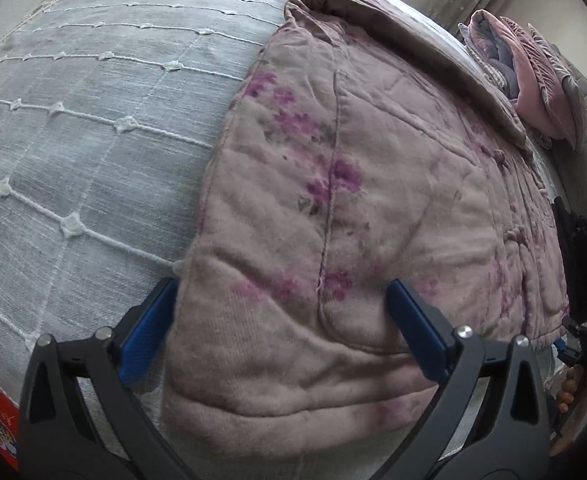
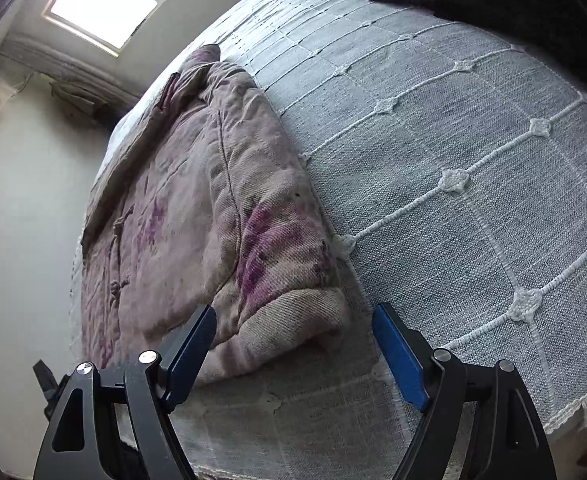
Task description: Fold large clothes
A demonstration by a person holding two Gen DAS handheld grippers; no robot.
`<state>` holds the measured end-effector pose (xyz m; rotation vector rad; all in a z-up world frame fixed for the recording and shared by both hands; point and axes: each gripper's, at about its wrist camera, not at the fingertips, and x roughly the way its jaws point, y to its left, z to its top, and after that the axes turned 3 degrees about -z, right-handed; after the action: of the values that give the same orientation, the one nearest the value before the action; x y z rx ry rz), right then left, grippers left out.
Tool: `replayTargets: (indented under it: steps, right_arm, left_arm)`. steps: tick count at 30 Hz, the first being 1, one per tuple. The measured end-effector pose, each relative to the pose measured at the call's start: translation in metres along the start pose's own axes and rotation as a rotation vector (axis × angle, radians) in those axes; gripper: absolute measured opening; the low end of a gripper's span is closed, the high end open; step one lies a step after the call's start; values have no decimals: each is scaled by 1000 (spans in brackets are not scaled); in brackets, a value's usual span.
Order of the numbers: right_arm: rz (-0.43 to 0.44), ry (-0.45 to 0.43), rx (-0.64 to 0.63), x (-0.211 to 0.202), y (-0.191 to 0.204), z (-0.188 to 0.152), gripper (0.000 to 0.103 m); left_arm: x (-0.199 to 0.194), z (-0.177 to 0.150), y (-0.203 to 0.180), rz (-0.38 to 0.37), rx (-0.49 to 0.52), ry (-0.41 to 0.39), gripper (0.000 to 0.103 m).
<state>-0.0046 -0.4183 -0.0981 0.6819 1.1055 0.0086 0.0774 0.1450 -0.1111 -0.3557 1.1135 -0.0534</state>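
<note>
Bedroom, daylit window (image 2: 121,4); bed under grey-blue coverlet (image 1: 85,152) stitched in a white grid. Item: padded pink floral jacket (image 1: 373,184), knot buttons, lying flat on the coverlet with its hem toward both cameras. Left gripper (image 1: 281,320): jaws wide, straddling the near corner of the hem, pads not pressing. Right gripper (image 2: 293,340): jaws wide, at the folded corner, empty. Handling advice: take both thick corners deep between the pads, then lift evenly to fold hem toward collar.
</note>
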Motion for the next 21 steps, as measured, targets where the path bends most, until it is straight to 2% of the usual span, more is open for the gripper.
replayTargets:
  steps: [2, 4, 7, 12, 14, 18, 21]
  right_arm:
    - [4, 3, -30, 0, 7, -1, 81]
    - [64, 30, -43, 1, 13, -3, 80]
    - [44, 32, -58, 2, 17, -4, 80]
    - [66, 41, -59, 8, 20, 0, 80]
    - [80, 30, -47, 10, 19, 2, 80]
    - [151, -9, 49, 7, 3, 7, 73]
    - [184, -23, 100, 7, -8, 9, 71]
  left_arm:
    - [-1, 1, 3, -14, -29, -6, 102]
    - [-2, 1, 8, -28, -62, -22, 102]
    - [-2, 1, 9, -22, -64, -20, 102]
    - [-2, 1, 8, -34, -74, -15, 102]
    - [-6, 2, 14, -65, -100, -13, 102]
    - [-23, -4, 38, -171, -239, -5, 102]
    - [-30, -9, 47, -203, -230, -15, 102]
